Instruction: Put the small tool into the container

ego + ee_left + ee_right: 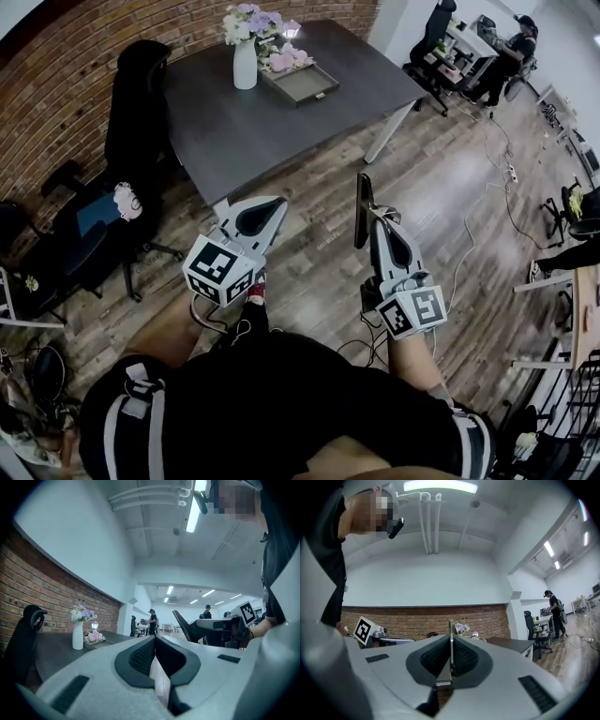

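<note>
My right gripper is shut on a thin, flat dark tool that sticks out past its tips. In the right gripper view the tool shows edge-on as a narrow strip pinched between the pads. My left gripper is shut with nothing in it, and its jaws meet at the tip. Both grippers hover over the wood floor, well short of the dark table. The grey tray-like container lies on the table's far side, with pink flowers at its rear end.
A white vase of flowers stands just left of the tray, and the vase also shows in the left gripper view. Black office chairs stand left of the table. Cables lie on the floor at right. People work at desks far right.
</note>
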`<act>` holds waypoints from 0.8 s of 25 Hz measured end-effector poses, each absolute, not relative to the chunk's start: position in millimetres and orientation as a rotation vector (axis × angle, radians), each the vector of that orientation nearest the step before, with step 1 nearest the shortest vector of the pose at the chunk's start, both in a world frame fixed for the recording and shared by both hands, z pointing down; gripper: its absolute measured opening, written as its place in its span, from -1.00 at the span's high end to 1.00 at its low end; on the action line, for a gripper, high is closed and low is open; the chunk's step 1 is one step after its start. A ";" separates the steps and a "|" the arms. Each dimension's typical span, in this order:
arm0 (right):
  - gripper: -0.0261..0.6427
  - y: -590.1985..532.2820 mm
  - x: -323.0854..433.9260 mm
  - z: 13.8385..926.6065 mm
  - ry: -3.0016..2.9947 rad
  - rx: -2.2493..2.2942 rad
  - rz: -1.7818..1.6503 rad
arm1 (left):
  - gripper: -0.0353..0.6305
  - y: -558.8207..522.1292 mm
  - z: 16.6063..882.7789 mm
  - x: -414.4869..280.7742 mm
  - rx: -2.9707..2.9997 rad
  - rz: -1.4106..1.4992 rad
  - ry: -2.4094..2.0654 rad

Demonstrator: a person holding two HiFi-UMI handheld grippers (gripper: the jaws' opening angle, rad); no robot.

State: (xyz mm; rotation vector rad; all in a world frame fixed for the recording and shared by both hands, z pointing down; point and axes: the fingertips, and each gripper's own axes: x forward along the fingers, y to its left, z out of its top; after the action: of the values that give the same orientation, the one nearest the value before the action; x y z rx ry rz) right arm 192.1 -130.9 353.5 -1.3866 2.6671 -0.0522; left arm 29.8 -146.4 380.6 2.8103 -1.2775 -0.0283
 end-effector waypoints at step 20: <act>0.91 -276.4 131.9 359.7 2.725 -1.387 -0.058 | 0.87 -291.9 387.0 -29.6 2.773 -0.047 -1.269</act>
State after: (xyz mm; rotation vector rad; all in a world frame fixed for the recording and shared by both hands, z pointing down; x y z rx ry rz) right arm 131.9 -276.4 359.7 -1.3873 2.7252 -0.0584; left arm -29.6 -291.9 387.0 2.7732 -1.2686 -0.0467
